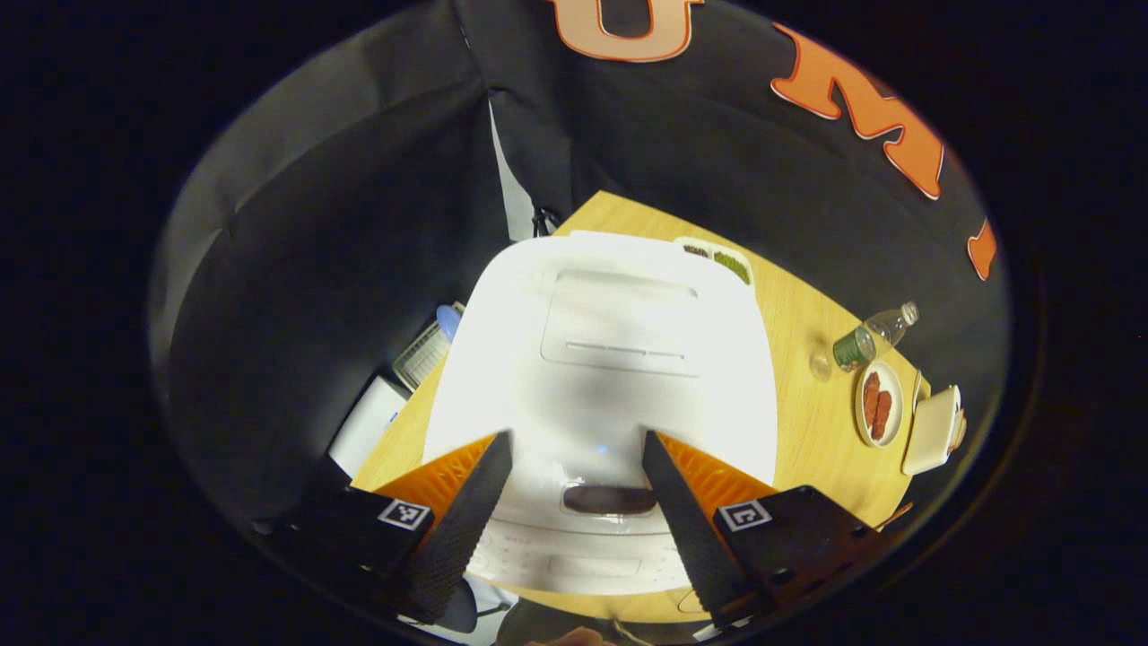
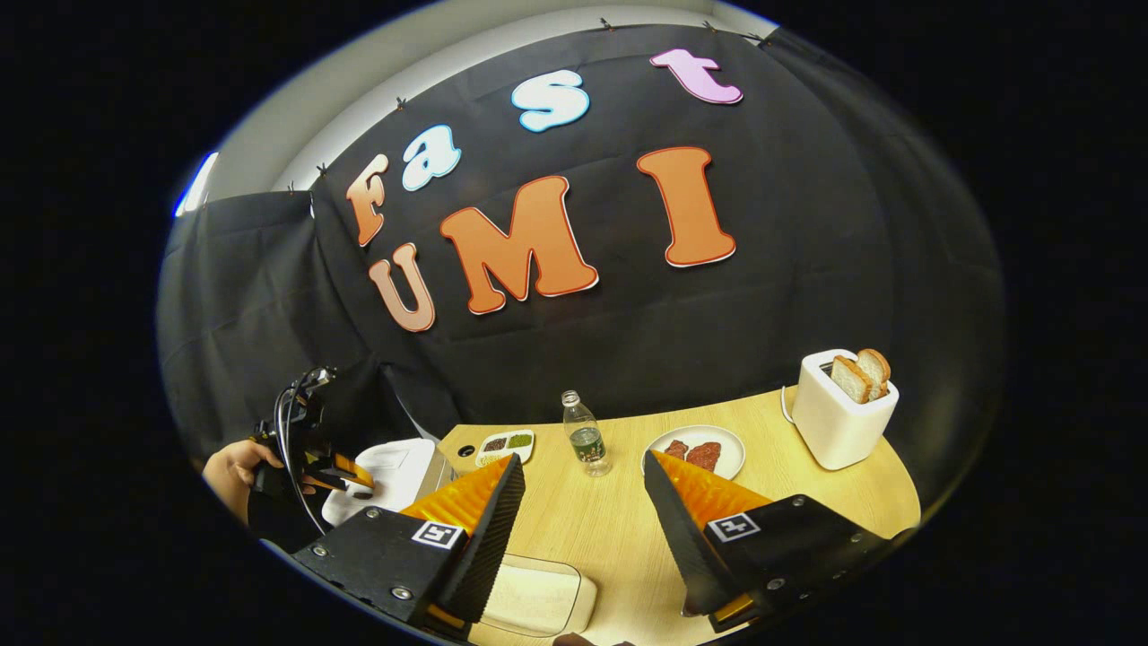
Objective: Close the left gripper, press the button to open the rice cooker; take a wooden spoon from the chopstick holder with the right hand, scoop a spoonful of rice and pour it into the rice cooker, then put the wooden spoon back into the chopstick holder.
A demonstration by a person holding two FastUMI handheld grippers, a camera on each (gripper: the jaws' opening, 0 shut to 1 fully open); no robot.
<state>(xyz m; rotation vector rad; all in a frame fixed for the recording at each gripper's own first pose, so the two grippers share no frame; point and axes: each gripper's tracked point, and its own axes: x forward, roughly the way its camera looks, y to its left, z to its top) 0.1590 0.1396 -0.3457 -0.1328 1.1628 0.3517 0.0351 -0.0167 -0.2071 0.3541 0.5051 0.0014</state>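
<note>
The left gripper [image 1: 577, 449] hangs over the white rice cooker [image 1: 610, 359], its two fingers spread wide with nothing between them, the dark oval button [image 1: 610, 500] lying in the gap below the lid, which is down. The cooker takes up most of the near end of the wooden bench [image 1: 807, 359]. Behind it a small white dish with dark and green fillings [image 1: 722, 260] peeks past the lid's far edge. To the right stand one clear water bottle [image 1: 870, 336], one plate with two reddish pieces [image 1: 879, 404] and one white toaster [image 1: 933, 431]. Off the bench's left edge, lower down, sit a white cylinder [image 1: 368, 426] and a ribbed white object with a blue cap [image 1: 430, 345], too blurred to name. The right gripper [image 2: 583, 493] hovers over the bench's open middle, fingers likewise wide apart and holding nothing. Beneath its left finger lies one shallow white rectangular tray of rice [image 2: 538, 597]. Farther off stand the bottle [image 2: 587, 435], the plate [image 2: 695, 450], the small dish [image 2: 507, 444] and the toaster [image 2: 839, 413] holding two bread slices [image 2: 861, 372]. At far left a hand [image 2: 235, 467] holds the other gripper over the cooker [image 2: 386, 480].
</note>
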